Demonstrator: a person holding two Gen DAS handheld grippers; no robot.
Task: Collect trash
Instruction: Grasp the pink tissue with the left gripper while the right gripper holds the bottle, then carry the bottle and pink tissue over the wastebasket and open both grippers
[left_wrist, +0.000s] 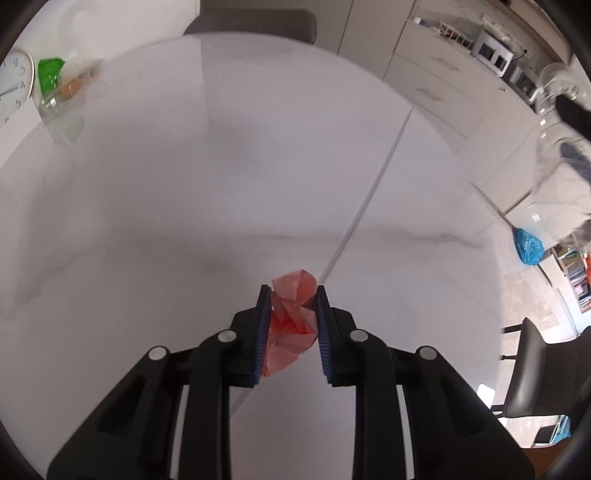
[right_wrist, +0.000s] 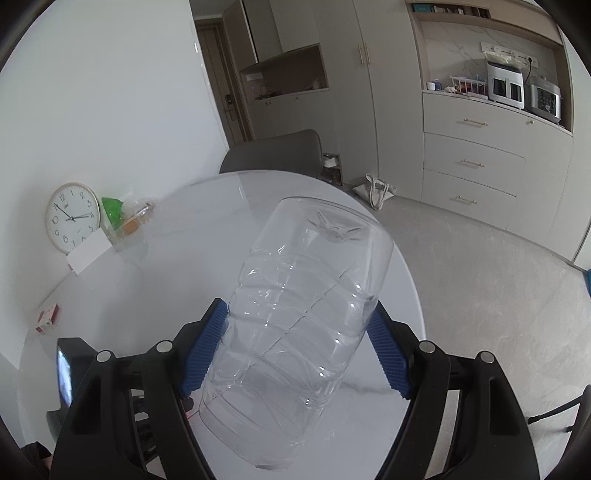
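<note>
A crumpled pink paper (left_wrist: 291, 325) lies on the white marble table (left_wrist: 258, 166), close to the seam in its top. My left gripper (left_wrist: 293, 295) points steeply down at it, and both blue pads press on its sides. In the right wrist view a clear, empty plastic bottle (right_wrist: 314, 251) is held tilted above the table (right_wrist: 207, 221), with my right gripper (right_wrist: 298, 308) shut on its ribbed body. The same bottle (left_wrist: 554, 92) shows at the far right of the left wrist view.
A wall clock (right_wrist: 72, 218), a white card (right_wrist: 88, 254), a green bag with a clear food container (right_wrist: 125, 218) and a small red-and-white box (right_wrist: 48, 317) sit along the table's left side. A blue crumpled item (left_wrist: 528, 247) lies by the right edge. Grey chairs (right_wrist: 273, 151) stand around the table.
</note>
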